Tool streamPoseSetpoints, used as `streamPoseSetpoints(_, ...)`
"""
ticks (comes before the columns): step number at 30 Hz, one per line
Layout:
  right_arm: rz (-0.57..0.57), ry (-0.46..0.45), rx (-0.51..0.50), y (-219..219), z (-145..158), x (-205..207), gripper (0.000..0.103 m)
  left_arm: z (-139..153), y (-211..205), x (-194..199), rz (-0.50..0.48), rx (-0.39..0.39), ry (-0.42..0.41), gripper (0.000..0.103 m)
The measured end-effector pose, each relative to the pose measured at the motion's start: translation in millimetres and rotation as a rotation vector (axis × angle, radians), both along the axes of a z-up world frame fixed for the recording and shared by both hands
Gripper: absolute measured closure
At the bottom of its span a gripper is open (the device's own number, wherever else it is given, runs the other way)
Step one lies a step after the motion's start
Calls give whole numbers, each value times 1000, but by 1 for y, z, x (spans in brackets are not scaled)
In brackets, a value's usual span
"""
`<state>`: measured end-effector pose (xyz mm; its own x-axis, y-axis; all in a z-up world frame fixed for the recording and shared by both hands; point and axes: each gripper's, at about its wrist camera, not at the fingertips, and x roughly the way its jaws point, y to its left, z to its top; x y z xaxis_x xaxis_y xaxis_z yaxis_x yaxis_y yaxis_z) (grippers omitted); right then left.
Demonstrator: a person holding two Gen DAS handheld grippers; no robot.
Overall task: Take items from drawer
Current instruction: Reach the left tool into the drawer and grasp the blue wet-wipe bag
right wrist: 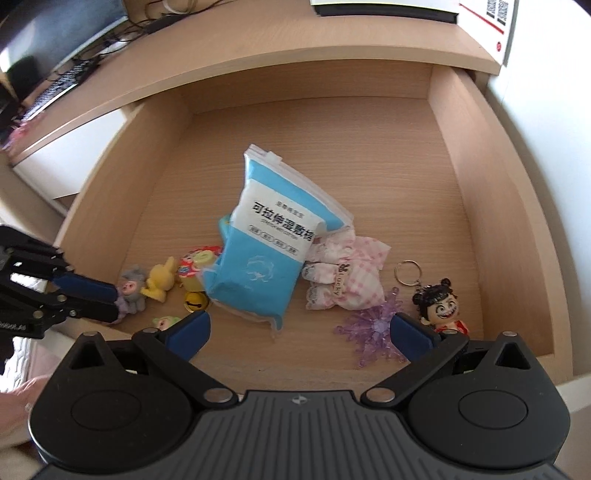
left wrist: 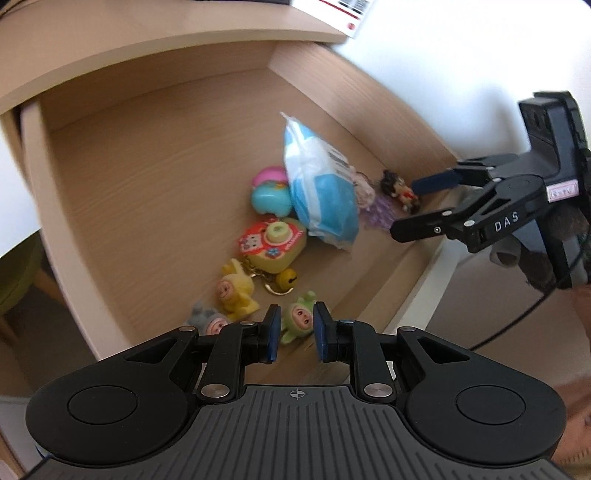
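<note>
Worktop (right wrist: pixel 280 70): pale wood grain, its rounded front edge overhanging the scene; a white carton (right wrist: pixel 491 22) with red stripes and black printed codes sits at its far right corner, projecting past the edge, also visible in the left wrist view (left wrist: pixel 343 11). At far left on the worktop a dark monitor (right wrist: pixel 62 26) stands tilted, a black keyboard (right wrist: pixel 55 90) below it, black cables (right wrist: pixel 147 18) tangled behind; a dark flat slab (right wrist: pixel 384 9) lies at the top edge, identity unclear. A white wall (left wrist: pixel 461 66) runs along the right; a blurred green object (left wrist: pixel 14 280) shows low at left, unidentifiable.
</note>
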<state>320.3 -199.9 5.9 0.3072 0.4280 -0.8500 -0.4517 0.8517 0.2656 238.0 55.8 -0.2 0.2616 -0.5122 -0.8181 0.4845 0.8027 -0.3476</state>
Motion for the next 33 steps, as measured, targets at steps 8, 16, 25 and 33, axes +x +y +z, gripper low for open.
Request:
streamPoseSetpoints(8, 26, 70, 33, -1, -3, 2, 0, 4, -24, 16, -231, 7, 46, 94)
streamPoseSetpoints(16, 29, 88, 29, 1, -1, 3, 0, 10, -25, 73, -53, -143, -9, 89)
streamPoseSetpoints(25, 7, 2, 16, 6, -6, 8, 0, -28, -63, 118, -27, -118, 78, 88)
streamPoseSetpoints(33, -12, -31, -7, 19, -14, 18, 0, -45, -109, 131, -101, -80, 110, 89)
